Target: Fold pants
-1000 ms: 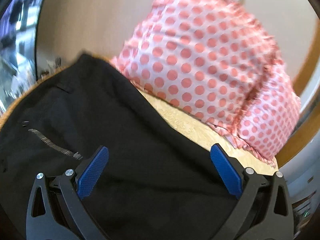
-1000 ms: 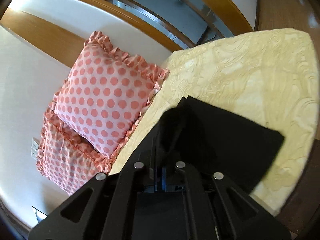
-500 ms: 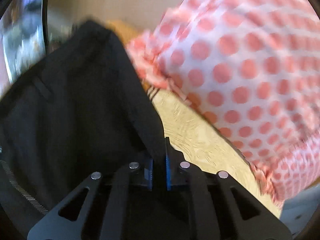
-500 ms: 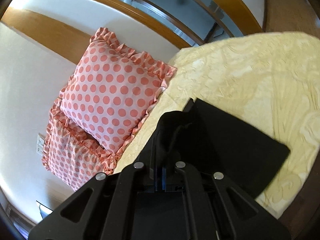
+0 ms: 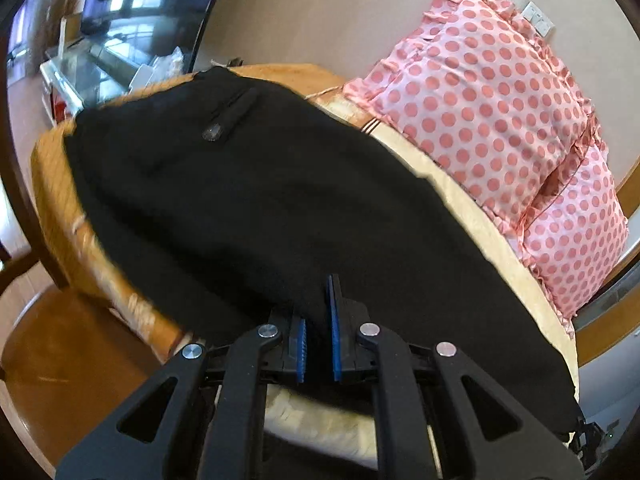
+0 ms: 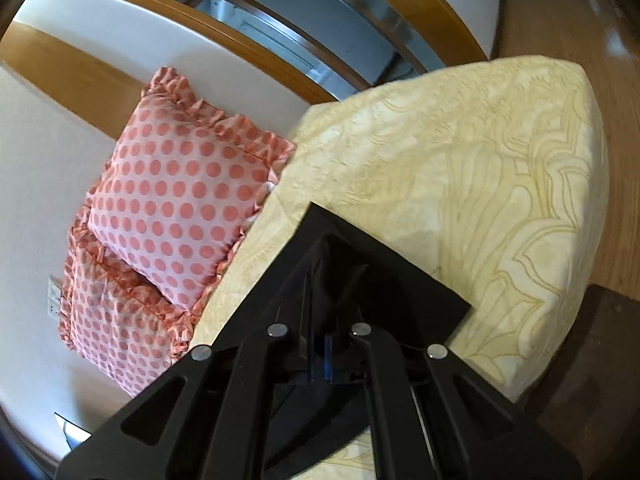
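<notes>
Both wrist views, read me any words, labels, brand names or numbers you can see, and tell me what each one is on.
No readable text in either view.
Black pants: the button and pocket flap carry no legible marking.
Polka-dot pillows: dots only, no label visible.
Yellow bedspread: embossed pattern, no lettering.
Wall outlets: too small to show any marking.
Left gripper and right gripper: no branding visible.

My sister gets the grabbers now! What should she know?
Left gripper: shut on the black pants near edge.
Right gripper: shut on a bunched part of the pants.
The pants lie spread on the yellow bed cover, beside the spotted pillows.
Done: both grips taken.
Left: carry the held cloth over, lay it flat, let go.
</notes>
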The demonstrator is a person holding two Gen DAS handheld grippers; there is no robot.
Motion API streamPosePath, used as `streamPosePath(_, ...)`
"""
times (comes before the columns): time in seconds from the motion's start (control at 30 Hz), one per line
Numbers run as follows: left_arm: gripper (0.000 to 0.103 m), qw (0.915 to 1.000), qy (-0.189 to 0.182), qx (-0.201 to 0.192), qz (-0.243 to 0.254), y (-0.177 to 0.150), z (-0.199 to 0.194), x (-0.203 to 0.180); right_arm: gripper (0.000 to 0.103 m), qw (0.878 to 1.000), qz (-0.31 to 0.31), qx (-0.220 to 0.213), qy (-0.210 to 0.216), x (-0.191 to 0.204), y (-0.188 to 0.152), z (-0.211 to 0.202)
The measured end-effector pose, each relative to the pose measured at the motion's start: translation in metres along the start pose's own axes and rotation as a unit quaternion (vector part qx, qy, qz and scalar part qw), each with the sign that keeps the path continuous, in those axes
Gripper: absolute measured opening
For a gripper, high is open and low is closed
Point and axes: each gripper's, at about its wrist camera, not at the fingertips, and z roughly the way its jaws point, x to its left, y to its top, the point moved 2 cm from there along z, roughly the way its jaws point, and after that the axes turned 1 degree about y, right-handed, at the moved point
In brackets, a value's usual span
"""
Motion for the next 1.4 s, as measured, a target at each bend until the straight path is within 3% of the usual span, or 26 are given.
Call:
streamPosePath(0.2, 0.009, 1.0000, -0.007, 0.003, 0.002, -0.003, 0.003, 0.000, 0.003, 0.999, 0.006, 0.029, -0.021, -0.009, 0.005, 0.011)
streamPosePath(0.27, 0.009, 0.9999, -0.008, 0.002, 0.014, -0.006, 0.001, -0.001, 0.002, 1.000, 0.004, 0.014, -0.010, -0.007, 0.009, 0.001)
streamPosePath(0.53, 0.010, 0.9985, -0.016, 0.000, 0.052, -0.019, -0.004, 0.000, 0.005, 0.998, -0.001, 0.008, -0.055, -0.019, -0.005, -0.010)
streamPosePath(0.6, 0.011, 0.9977, -0.019, -0.001, 0.065, -0.019, -0.009, 0.000, 0.021, 0.996, -0.018, -0.015, -0.084, -0.011, -0.006, -0.024)
streamPosePath(0.67, 0.012, 0.9967, -0.031, -0.006, 0.075, -0.021, -0.020, 0.003, 0.076, 0.993, -0.019, -0.047, -0.104, -0.008, -0.007, -0.044)
streamPosePath(0.7, 0.015, 0.9963, -0.038, -0.009, 0.077, -0.023, -0.026, 0.005, 0.079, 0.992, -0.021, -0.061, -0.111, -0.008, -0.007, -0.052)
streamPosePath(0.73, 0.020, 0.9960, -0.042, -0.017, 0.078, -0.023, -0.034, 0.007, 0.077, 0.990, -0.028, -0.068, -0.118, -0.007, -0.007, -0.056)
streamPosePath(0.87, 0.021, 0.9953, -0.045, -0.037, 0.077, -0.022, -0.048, 0.009, 0.057, 0.992, -0.016, -0.038, -0.123, -0.018, -0.012, -0.044)
streamPosePath(1.0, 0.021, 0.9920, -0.044, -0.091, 0.076, -0.018, -0.069, 0.013, 0.051, 0.991, -0.036, -0.033, -0.128, -0.009, -0.018, -0.035)
streamPosePath(1.07, 0.030, 0.9896, -0.052, -0.116, 0.068, -0.013, -0.076, 0.017, 0.048, 0.988, -0.055, -0.034, -0.139, -0.003, -0.023, -0.031)
streamPosePath(1.1, 0.056, 0.9889, -0.052, -0.121, 0.068, -0.010, -0.075, 0.018, 0.043, 0.988, -0.063, -0.034, -0.139, -0.001, -0.027, -0.028)
streamPosePath(1.13, 0.085, 0.9884, -0.048, -0.129, 0.065, -0.004, -0.069, 0.018, 0.028, 0.989, -0.062, -0.023, -0.134, -0.001, -0.029, -0.023)
streamPosePath(1.17, 0.086, 0.9874, -0.044, -0.139, 0.061, 0.000, -0.065, 0.019, 0.016, 0.989, -0.064, -0.019, -0.129, 0.000, -0.031, -0.019)
streamPosePath(1.2, 0.086, 0.9872, -0.043, -0.142, 0.060, 0.002, -0.062, 0.019, 0.011, 0.990, -0.068, -0.019, -0.122, 0.002, -0.032, -0.016)
streamPosePath(1.3, 0.086, 0.9894, -0.039, -0.125, 0.063, 0.010, -0.042, 0.018, 0.007, 0.988, -0.106, -0.045, -0.104, 0.027, -0.034, -0.021)
streamPosePath(1.4, 0.086, 0.9943, -0.028, -0.087, 0.056, 0.010, -0.017, 0.024, 0.006, 0.986, -0.159, -0.045, -0.030, 0.090, -0.046, -0.021)
